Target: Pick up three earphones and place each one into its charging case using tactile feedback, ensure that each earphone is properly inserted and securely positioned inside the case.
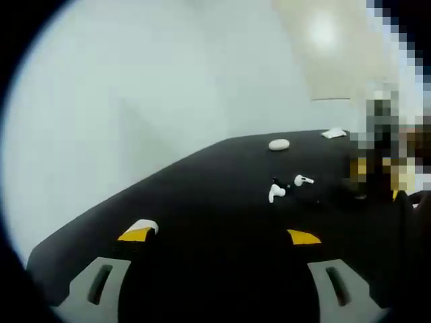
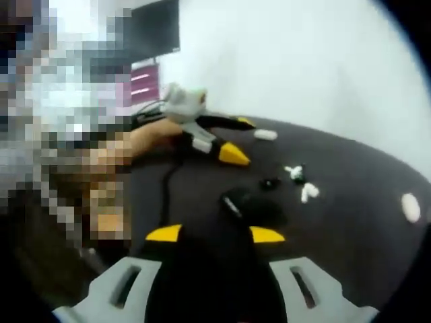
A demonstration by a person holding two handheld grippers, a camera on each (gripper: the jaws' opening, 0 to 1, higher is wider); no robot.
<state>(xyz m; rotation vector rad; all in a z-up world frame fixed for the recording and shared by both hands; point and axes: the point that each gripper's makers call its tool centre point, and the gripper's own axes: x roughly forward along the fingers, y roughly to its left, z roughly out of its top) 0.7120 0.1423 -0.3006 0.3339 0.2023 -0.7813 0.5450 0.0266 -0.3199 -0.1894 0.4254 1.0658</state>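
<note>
Much is blurred. In the left gripper view, the left claw (image 1: 220, 235) stands released, yellow tips wide apart over a black worktop (image 1: 202, 195). Two white earphones (image 1: 288, 186) lie loose near its middle; a white oval case (image 1: 279, 144) sits farther back and another white object (image 1: 333, 133), too small to identify, lies at the far edge. In the right gripper view, the right claw (image 2: 215, 234) is released too, above a dark, indistinct item (image 2: 236, 202). Pale walls surround the worktop.
</note>
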